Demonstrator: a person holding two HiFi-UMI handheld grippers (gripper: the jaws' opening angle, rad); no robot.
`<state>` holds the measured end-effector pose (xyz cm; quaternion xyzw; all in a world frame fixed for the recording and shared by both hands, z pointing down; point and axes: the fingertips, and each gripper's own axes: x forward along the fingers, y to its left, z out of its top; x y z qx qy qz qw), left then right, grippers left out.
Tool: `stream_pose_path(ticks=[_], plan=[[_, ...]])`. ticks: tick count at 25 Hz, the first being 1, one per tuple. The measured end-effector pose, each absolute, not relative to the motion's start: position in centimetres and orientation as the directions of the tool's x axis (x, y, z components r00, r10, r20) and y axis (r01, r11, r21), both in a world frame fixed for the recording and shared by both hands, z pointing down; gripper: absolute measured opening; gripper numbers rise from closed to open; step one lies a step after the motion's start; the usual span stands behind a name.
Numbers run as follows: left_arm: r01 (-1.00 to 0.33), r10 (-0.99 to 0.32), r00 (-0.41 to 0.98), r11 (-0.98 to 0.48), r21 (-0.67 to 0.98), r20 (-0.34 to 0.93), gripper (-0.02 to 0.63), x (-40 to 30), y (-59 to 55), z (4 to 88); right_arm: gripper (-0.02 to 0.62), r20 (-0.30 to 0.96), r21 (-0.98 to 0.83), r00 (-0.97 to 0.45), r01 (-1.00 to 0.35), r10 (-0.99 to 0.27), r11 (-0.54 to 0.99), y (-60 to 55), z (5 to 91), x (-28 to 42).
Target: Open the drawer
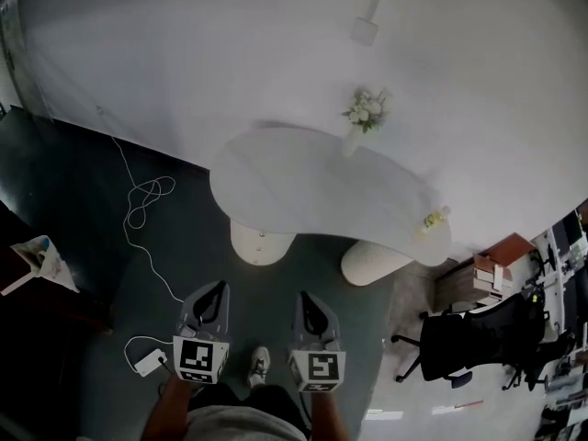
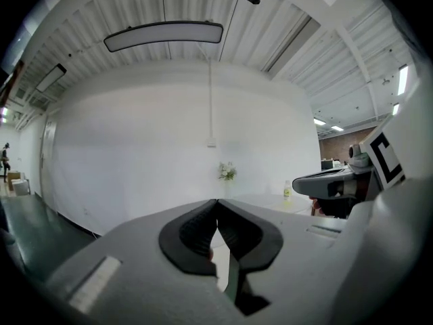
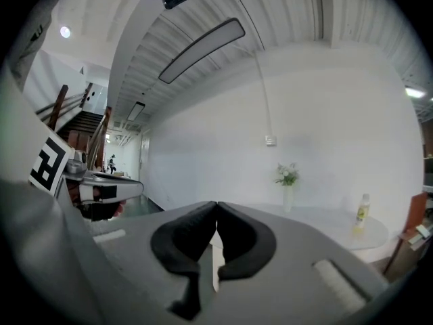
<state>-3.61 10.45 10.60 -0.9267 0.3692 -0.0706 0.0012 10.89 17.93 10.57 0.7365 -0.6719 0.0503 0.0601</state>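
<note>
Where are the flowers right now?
In the head view, the flowers stand at the far edge of the white table, up and left of the bottle.

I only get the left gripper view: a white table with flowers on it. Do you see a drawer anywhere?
Observer: No drawer shows in any view. The head view shows that the table stands on two round white bases.
Operator: What's beside the table?
Observer: A black office chair stands to its right in the head view.
Operator: Are the right tongs holding anything?
Observer: No. The right gripper view shows the right tongs shut and empty.
</note>
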Motion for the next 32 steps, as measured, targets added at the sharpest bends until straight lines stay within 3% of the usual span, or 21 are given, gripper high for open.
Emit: stream_pose_path(ticks=[19, 32], plan=[[-0.791, -0.783, 0.592, -0.61, -0.048, 0.193, 0.011, 1.6, 5.0, 16.6, 0.005, 0.245, -0.043, -0.116, -0.993, -0.963, 0.109, 8.6, 19.4, 15.4], [-0.781, -0.751, 0.594, -0.625, -0.019, 0.288, 0.011, 1.0, -1.2, 28.9, 0.003, 0.323, 0.0, -0.136, -0.99, -0.937, 0.144, 1.9, 32.1, 14.4]])
